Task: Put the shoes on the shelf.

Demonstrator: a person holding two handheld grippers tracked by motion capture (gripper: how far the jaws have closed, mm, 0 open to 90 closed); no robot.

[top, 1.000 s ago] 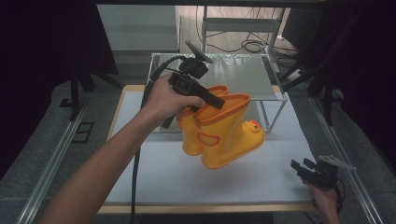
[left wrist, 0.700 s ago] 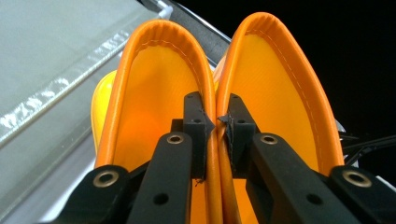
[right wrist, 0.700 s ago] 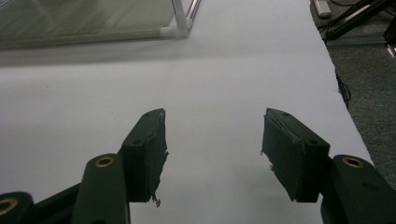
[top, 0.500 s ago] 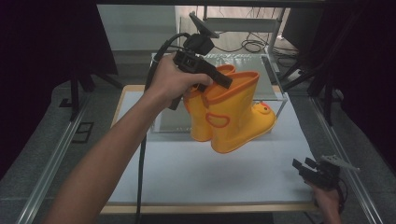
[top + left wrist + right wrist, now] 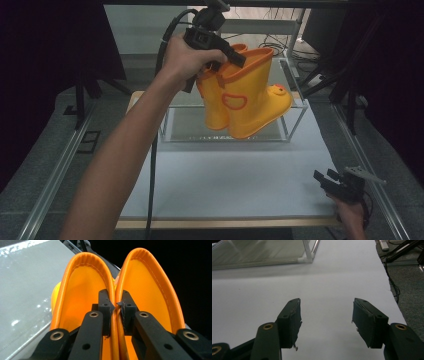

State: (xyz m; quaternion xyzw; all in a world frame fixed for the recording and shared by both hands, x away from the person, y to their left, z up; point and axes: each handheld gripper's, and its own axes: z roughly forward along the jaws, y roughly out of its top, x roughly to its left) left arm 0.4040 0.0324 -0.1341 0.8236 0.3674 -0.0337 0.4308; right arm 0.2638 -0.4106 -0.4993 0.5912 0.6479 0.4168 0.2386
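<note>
I'm watching the left gripper (image 5: pixel 235 54) clamping the pair of yellow boots (image 5: pixel 245 97) by their tops: one jaw is sitting inside each boot, and the two inner orange-trimmed rims are getting pinched together between the pads (image 5: pixel 107 306), as the left gripper view is showing. So the jaws are standing narrow w/ both boot walls between them. The boots are hanging in the air off that grip, toes pointing to the right in the high view, soles clear of everything. They're hovering over the clear glass box (image 5: pixel 295 107) that's standing at the far side of the white table (image 5: pixel 240 185); can't tell how far above it. The nearer boot is showing an orange oval patch on its side & a small duck face on the toe.

The right gripper (image 5: pixel 327 180) is sitting low at the near right corner of the table, held in the person's hand (image 5: pixel 350 215), well apart from the boots. Its jaws are standing wide w/ only bare table between the pads (image 5: pixel 292 320), in the right gripper view; a corner of the glass box is showing beyond them
</note>
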